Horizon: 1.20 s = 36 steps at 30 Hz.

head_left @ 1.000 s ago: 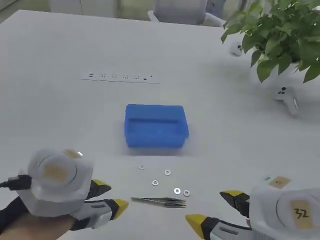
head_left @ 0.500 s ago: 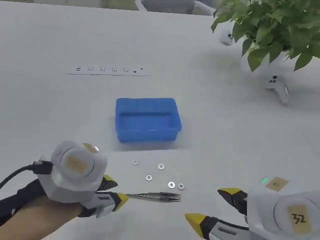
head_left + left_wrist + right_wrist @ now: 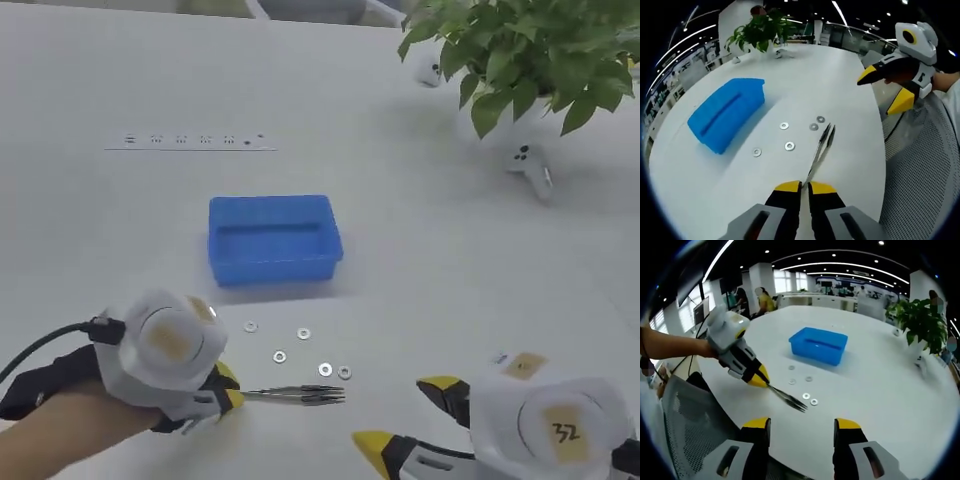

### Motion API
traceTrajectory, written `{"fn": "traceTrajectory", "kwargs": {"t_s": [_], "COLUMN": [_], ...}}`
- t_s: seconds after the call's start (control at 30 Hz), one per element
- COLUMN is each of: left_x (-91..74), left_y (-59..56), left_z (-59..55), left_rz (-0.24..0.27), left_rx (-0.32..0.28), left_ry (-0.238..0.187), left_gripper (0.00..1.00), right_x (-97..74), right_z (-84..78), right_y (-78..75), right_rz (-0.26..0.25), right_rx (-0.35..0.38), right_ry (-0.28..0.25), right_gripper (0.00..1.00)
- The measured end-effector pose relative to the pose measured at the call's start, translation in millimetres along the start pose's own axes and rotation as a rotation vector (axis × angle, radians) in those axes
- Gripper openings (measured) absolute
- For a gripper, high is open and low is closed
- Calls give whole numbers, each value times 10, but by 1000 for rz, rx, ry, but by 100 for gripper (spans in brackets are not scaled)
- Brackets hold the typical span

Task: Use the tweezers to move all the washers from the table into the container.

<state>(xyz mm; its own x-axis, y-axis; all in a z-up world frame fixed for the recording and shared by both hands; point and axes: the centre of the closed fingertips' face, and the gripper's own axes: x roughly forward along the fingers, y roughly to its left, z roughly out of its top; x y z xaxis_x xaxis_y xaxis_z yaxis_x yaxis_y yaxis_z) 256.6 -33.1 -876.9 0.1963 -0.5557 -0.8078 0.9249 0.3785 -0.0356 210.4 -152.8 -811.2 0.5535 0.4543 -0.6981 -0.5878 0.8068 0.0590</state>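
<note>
Thin metal tweezers (image 3: 295, 395) lie flat on the white table, tips toward the right. My left gripper (image 3: 227, 397) is shut on their handle end; its yellow-tipped jaws are pressed together around the tweezers (image 3: 821, 147) in the left gripper view. Several small washers (image 3: 303, 333) lie scattered just beyond the tweezers, between them and the blue container (image 3: 272, 240), which stands farther back. My right gripper (image 3: 402, 412) hovers open at the near right, apart from everything. In the right gripper view, the left gripper (image 3: 760, 380) holds the tweezers (image 3: 787, 397) beside the washers (image 3: 806, 396).
A potted plant (image 3: 530, 50) stands at the far right, with two white controllers (image 3: 528, 165) near it. A flush socket strip (image 3: 190, 142) is set into the table behind the container. The table edge runs close to me.
My left gripper has moved right to the tweezers' handle end and shut on it. The right gripper has kept its place, open. The head camera has shifted.
</note>
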Motion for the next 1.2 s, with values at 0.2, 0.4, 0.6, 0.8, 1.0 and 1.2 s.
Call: {"fn": "traceTrajectory", "kwargs": {"t_s": [0.2,0.4,0.6,0.8,1.0,1.2], "left_x": [19,-51,-272,-426,-466,-490], "left_y": [-102,-165,-272,-415,-513,-573], "left_z": [9,73,301,540,759,944], "left_rz": [-36,-35,-32,-36,-33,-37], "left_rx": [51,69,121,185,236,271], "left_ry": [3,-9,-68,-107,-135,-164], "left_gripper": [0,0,0,0,0,0], "right_x": [3,-12,-16,-26,-39,-41], "right_z": [-13,31,41,66,88,90], "right_y": [4,37,63,103,100,138], "right_rz": [-3,14,19,47,53,67], "right_rx": [-25,-19,-38,-24,-12,-33], "right_ry": [9,-15,-17,-32,-47,-46], "right_gripper": [47,48,47,43,41,35]}}
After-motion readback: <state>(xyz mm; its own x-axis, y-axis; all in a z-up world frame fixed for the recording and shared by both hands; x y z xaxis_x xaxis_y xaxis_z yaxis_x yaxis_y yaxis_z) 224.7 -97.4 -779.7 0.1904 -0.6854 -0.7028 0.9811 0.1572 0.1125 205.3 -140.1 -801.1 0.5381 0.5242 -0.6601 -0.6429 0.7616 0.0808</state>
